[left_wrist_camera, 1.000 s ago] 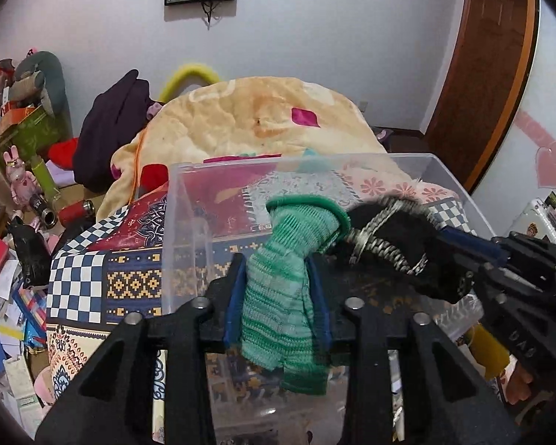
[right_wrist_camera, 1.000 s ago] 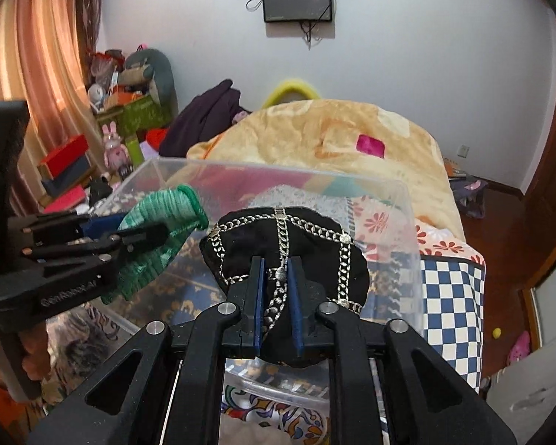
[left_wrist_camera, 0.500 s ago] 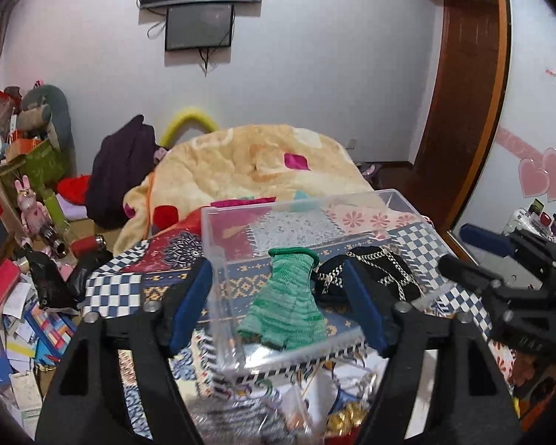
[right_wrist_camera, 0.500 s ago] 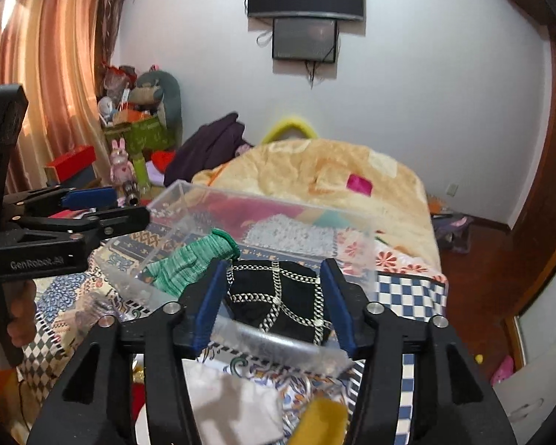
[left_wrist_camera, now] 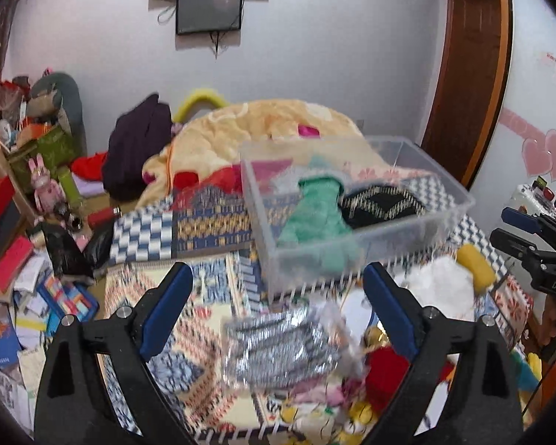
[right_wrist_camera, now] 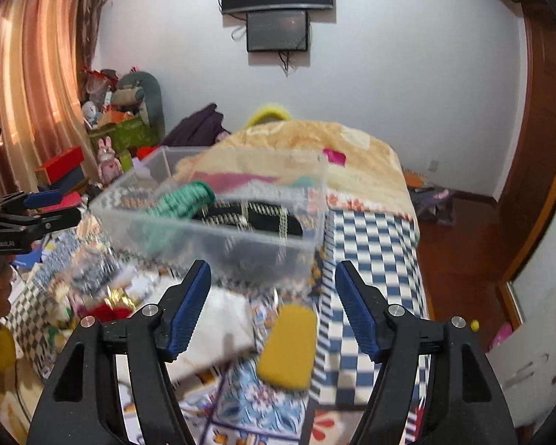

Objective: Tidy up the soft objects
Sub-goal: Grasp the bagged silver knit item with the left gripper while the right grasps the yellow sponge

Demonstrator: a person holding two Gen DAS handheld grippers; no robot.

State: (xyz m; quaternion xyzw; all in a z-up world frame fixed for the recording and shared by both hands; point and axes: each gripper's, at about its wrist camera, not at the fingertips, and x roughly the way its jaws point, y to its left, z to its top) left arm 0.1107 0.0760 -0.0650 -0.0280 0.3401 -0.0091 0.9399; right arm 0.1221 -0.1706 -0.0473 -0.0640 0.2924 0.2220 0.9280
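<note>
A clear plastic bin (left_wrist_camera: 452, 218) (right_wrist_camera: 241, 237) stands on the bed. Inside lie a green knit glove (left_wrist_camera: 311, 211) (right_wrist_camera: 181, 200) and a black item with silver chains (left_wrist_camera: 381, 204) (right_wrist_camera: 252, 215). My left gripper (left_wrist_camera: 278, 307) is open and empty, held above and in front of the bin, over a silvery plastic bag (left_wrist_camera: 278, 345). My right gripper (right_wrist_camera: 272, 307) is open and empty, in front of the bin, above a yellow soft piece (right_wrist_camera: 289, 345) (left_wrist_camera: 476, 259) and a white cloth (right_wrist_camera: 211, 330) (left_wrist_camera: 437, 289).
The patterned bedspread (right_wrist_camera: 374, 244) holds a pile of small soft things, red (left_wrist_camera: 385, 374) and yellow. A beige quilt (left_wrist_camera: 263, 129) lies behind the bin. Cluttered shelves and toys (left_wrist_camera: 44, 185) stand at the left. A wooden door (left_wrist_camera: 470, 74) is at the right.
Both grippers opened, letting the green glove and the black chained item drop into the bin, then drew back and up away from it.
</note>
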